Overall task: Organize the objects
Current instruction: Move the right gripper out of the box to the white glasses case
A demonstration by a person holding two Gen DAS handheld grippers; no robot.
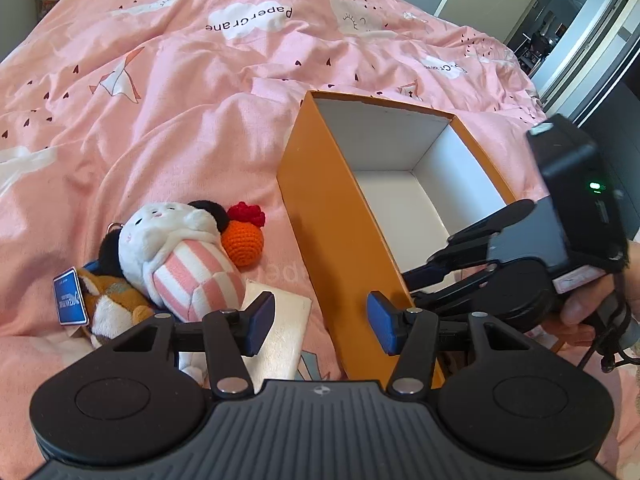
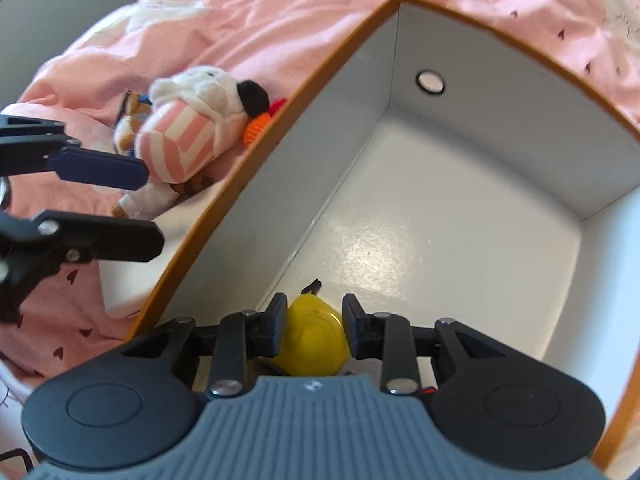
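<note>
An orange box (image 1: 340,248) with a white inside (image 2: 440,208) lies open on the pink bed. My right gripper (image 2: 314,330) is inside the box, near its floor, shut on a yellow round toy (image 2: 316,340). It shows from the side in the left wrist view (image 1: 424,268). My left gripper (image 1: 320,318) is open and empty, just left of the box's near wall. A pile of toys lies left of the box: a white plush in pink stripes (image 1: 176,252), an orange crochet ball (image 1: 243,242), a brown plush (image 1: 108,300).
A pink duvet (image 1: 200,80) covers the bed. A white flat pad (image 1: 280,328) lies under my left gripper. A blue tag (image 1: 70,302) hangs on the brown plush. A doorway (image 1: 560,32) is at the far right.
</note>
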